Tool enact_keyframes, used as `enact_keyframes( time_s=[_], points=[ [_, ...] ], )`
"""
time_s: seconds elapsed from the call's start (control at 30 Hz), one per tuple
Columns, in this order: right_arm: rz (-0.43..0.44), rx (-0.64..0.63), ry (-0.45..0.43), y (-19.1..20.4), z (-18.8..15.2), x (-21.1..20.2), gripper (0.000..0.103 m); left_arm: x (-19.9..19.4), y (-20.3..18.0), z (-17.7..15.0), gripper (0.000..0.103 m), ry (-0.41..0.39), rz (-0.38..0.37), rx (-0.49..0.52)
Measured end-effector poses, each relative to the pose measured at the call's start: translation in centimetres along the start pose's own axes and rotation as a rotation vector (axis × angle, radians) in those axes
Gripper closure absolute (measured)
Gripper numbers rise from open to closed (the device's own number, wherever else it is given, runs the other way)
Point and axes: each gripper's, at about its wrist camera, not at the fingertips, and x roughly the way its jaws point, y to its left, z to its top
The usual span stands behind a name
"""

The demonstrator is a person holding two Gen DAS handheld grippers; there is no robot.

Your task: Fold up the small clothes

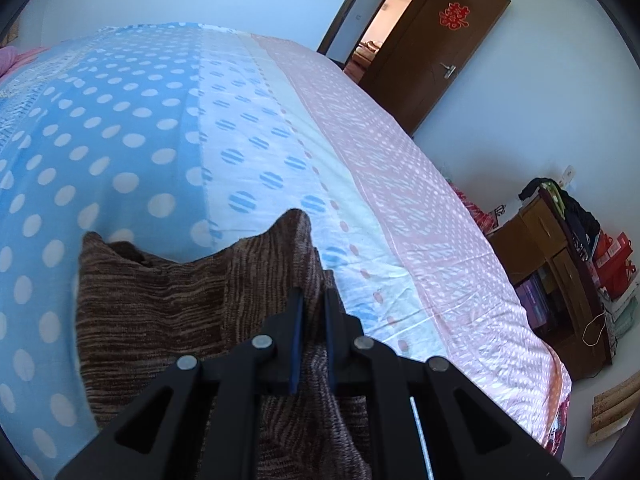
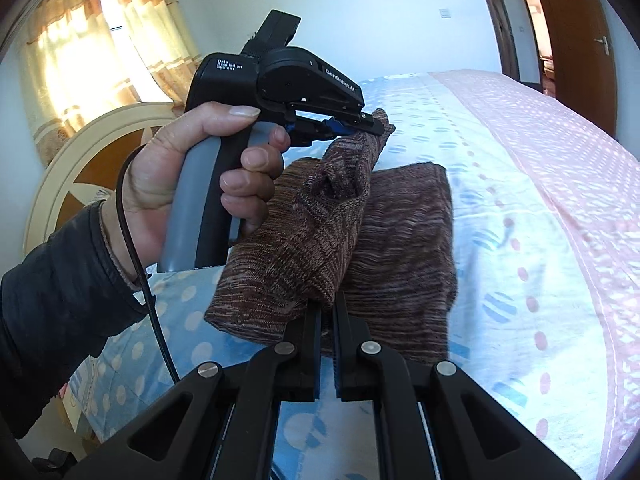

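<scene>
A small brown knit garment [image 2: 400,240] lies partly folded on the bed [image 2: 520,208]. My left gripper [image 1: 313,296] is shut on one corner of the garment [image 1: 168,300] and holds it lifted; it also shows in the right wrist view [image 2: 374,128], held by a hand. My right gripper [image 2: 328,308] is shut on the near edge of the lifted flap. The flap hangs between the two grippers above the rest of the garment.
The bed sheet is blue with white dots, white in the middle and pink [image 1: 400,184] on the right. A brown door [image 1: 436,52] stands open beyond the bed. A wooden cabinet [image 1: 560,264] with clutter stands right of it. A round headboard [image 2: 80,168] and curtains [image 2: 100,48] are behind the hand.
</scene>
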Motion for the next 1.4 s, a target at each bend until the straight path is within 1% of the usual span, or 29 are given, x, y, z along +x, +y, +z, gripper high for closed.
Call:
enact_keyframes(
  time_s=[0.17,0.27,0.37,0.43,0.5,0.57,0.6,0.63,0.67,0.7,0.73,0.77,0.8,0.83,0.87,0.9,0.93,0.97,1.0,1.03,1.07,1.1,1.13,1.17,1.23,1.27,1.33,1.37,1.4],
  points=[
    [-0.018,0.068,0.021,-2.5,-0.8,0.1,0.099,2.8,-1.3,-0.7,0.093,0.043,-0.005,0.009],
    [-0.019,0.125,0.055,-4.1,-1.3,0.8,0.099,4.4,-2.0,-1.4,0.093,0.059,0.002,0.027],
    [-0.021,0.161,0.091,-5.2,-1.8,1.4,0.099,5.6,-2.2,-1.9,0.091,0.071,0.039,0.047],
    [-0.007,0.181,0.117,-5.6,-2.1,1.4,0.099,5.1,-2.3,-2.4,0.09,0.081,0.012,0.05],
    [-0.013,0.183,0.107,-5.7,-2.5,0.8,0.098,3.0,-2.5,-2.9,0.087,0.044,0.001,0.088],
    [-0.053,0.181,0.089,-5.7,-2.5,0.0,0.095,0.2,-2.2,-3.9,0.085,-0.005,-0.002,0.139],
    [-0.098,0.168,0.063,-5.7,-2.4,-0.6,0.092,-1.0,-1.8,-4.4,0.076,-0.025,-0.002,0.157],
    [-0.12,0.16,0.037,-5.8,-2.2,-1.1,0.078,-2.4,-1.2,-5.2,0.058,-0.048,0.009,0.173],
    [-0.122,0.16,0.009,-6.0,-1.6,-1.6,0.061,-4.1,-0.3,-6.4,0.047,-0.08,0.046,0.187],
    [-0.11,0.17,-0.02,-6.4,-0.8,-2.0,0.054,-4.8,0.3,-7.0,0.034,-0.101,0.075,0.193],
    [-0.103,0.183,-0.044,-6.8,0.0,-2.2,0.051,-5.7,1.1,-8.0,0.033,-0.126,0.1,0.202],
    [-0.099,0.19,-0.06,-6.9,1.0,-2.1,0.051,-6.3,1.9,-9.0,0.033,-0.142,0.13,0.218],
    [-0.101,0.186,-0.07,-7.0,2.2,-1.8,0.051,-6.4,2.6,-9.9,0.033,-0.142,0.175,0.229],
    [-0.109,0.172,-0.078,-7.0,3.6,-1.3,0.051,-6.2,3.3,-10.6,0.033,-0.13,0.215,0.232],
    [-0.109,0.154,-0.073,-6.8,4.7,-0.5,0.052,-5.9,4.1,-11.5,0.033,-0.105,0.231,0.224],
    [-0.089,0.136,-0.048,-6.5,6.2,0.9,0.053,-5.5,4.7,-12.0,0.033,-0.085,0.231,0.212],
    [-0.067,0.123,-0.016,-6.5,7.1,2.1,0.061,-5.1,5.3,-12.4,0.033,-0.061,0.234,0.188],
    [-0.06,0.106,0.019,-6.4,8.1,3.8,0.072,-4.9,5.9,-13.0,0.033,-0.046,0.225,0.154],
    [-0.082,0.088,0.055,-6.5,8.8,5.6,0.076,-4.6,6.3,-13.3,0.032,-0.036,0.211,0.124],
    [-0.123,0.078,0.106,-6.6,9.1,7.3,0.081,-4.4,6.7,-13.6,0.029,-0.031,0.204,0.093],
    [-0.153,0.079,0.163,-7.0,9.0,8.8,0.084,-4.4,7.1,-13.7,0.028,-0.041,0.195,0.065],
    [-0.19,0.072,0.228,-7.7,8.2,10.0,0.085,-4.4,7.1,-13.7,0.028,-0.046,0.192,0.061],
    [-0.213,0.052,0.23,-8.1,7.6,10.2,0.085,-4.4,7.1,-13.7,0.027,-0.051,0.188,0.059],
    [-0.235,0.03,0.211,-8.1,7.5,9.7,0.085,-4.6,7.2,-13.8,0.027,-0.059,0.176,0.054],
    [-0.316,-0.005,0.209,-7.8,7.7,8.8,0.085,-5.2,7.5,-14.2,0.026,-0.086,0.143,0.038],
    [-0.33,-0.019,0.184,-7.4,8.1,8.0,0.084,-5.7,7.8,-14.5,0.025,-0.099,0.124,0.022],
    [-0.367,-0.086,0.11,-5.6,9.2,6.4,0.083,-6.5,8.7,-14.8,0.018,-0.133,0.114,-0.034],
    [-0.359,-0.135,0.09,-4.3,9.8,6.2,0.083,-7.2,9.3,-15.2,0.016,-0.165,0.111,-0.072],
    [-0.331,-0.181,0.092,-3.2,10.3,6.7,0.083,-7.7,9.7,-15.6,0.013,-0.192,0.124,-0.098]
  ],
)
